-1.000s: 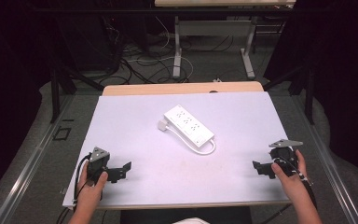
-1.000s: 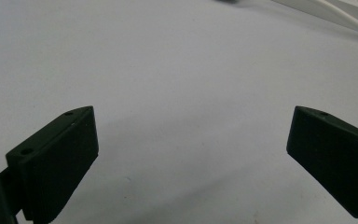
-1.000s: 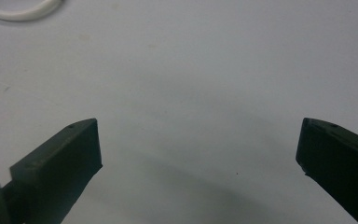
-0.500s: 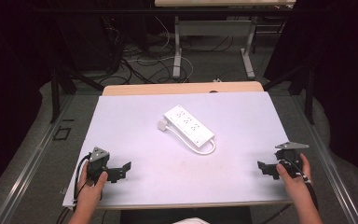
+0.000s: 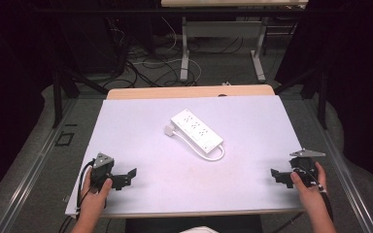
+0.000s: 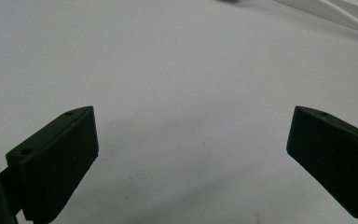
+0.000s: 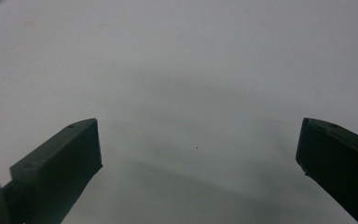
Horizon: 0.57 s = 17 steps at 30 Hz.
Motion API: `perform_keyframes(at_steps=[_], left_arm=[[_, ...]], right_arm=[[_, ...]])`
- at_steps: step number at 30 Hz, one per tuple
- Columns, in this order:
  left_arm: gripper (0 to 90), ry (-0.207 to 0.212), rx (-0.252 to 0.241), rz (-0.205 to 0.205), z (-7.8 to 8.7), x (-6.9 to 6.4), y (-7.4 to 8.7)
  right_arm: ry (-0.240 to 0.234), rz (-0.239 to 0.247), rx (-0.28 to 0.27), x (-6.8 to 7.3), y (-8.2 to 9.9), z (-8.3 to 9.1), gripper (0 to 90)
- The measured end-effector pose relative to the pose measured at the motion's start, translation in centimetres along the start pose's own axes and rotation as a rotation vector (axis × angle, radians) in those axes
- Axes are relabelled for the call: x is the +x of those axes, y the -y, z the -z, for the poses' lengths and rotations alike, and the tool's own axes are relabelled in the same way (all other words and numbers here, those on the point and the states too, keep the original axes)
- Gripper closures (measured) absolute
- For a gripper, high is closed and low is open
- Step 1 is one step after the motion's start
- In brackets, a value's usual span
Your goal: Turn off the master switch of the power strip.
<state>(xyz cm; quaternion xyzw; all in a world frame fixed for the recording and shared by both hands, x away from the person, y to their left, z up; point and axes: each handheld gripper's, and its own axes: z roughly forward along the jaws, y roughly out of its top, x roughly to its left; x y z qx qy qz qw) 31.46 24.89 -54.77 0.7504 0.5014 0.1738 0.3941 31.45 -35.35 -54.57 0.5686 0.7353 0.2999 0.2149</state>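
White table (image 5: 141, 121) | power strip (image 5: 196, 132) centre | hand-held grippers (image 5: 126, 175) (image 5: 278, 175) well apart, gaping

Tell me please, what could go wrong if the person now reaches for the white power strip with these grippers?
1. The power strip lies diagonally mid-table, far from both the left gripper and the right gripper; a long reach may arrive misaligned.
2. Its short cable loops at the near end, and a jaw could snag it and drag the strip.
3. The strip looks flat and wide, so open jaws may slip off its smooth casing.

Table (image 5: 252, 145) brightly lit, surroundings dark; gripper views soft, dim, faint shadows.
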Motion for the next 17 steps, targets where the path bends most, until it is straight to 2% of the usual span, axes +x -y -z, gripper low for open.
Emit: perform_keyframes(at_steps=[8,11,17], left_arm=[[2.2,0.001,0.001,0.001,-0.03,0.05,-0.01],[2.2,0.002,0.002,0.001,-0.03,0.05,-0.02],[2.2,0.0,0.004,0.0,-0.05,0.05,-0.04]], right_arm=[[-0.002,0.014,-0.002,-0.09,0.21,0.01,0.0],[0.003,-0.001,0.0,-0.02,0.23,0.01,0.0],[-0.003,0.008,-0.004,-0.07,0.25,0.15,0.0]])
